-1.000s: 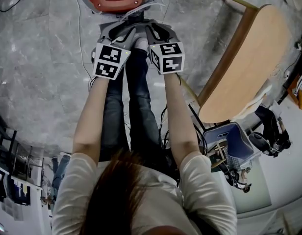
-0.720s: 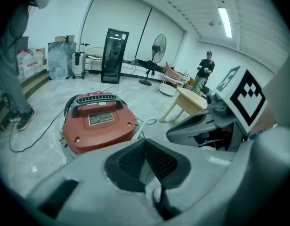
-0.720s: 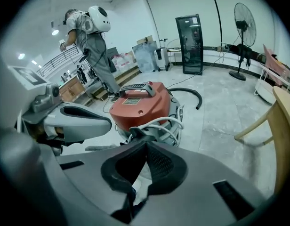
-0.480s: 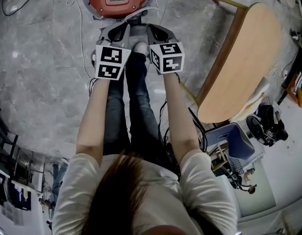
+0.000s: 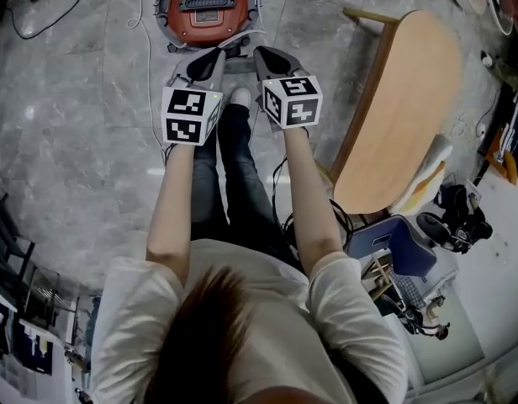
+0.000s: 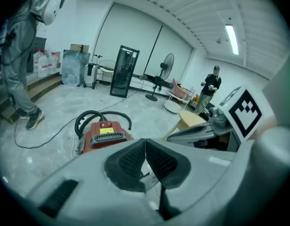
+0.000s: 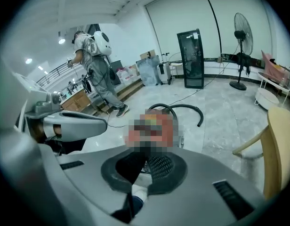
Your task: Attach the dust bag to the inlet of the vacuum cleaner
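Vacuum cleaner (image 5: 207, 7) top centre, open floor (image 5: 91, 99) around; my left gripper (image 5: 217, 55) and right gripper (image 5: 261, 53) fingers closed, empty; fan (image 6: 166, 65) only in gripper views.

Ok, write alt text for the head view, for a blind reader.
Seen from above, a person holds the left claw and right claw side by side, both shut and empty, over a grey floor, near a red vacuum cleaner. A wooden table stands at right.
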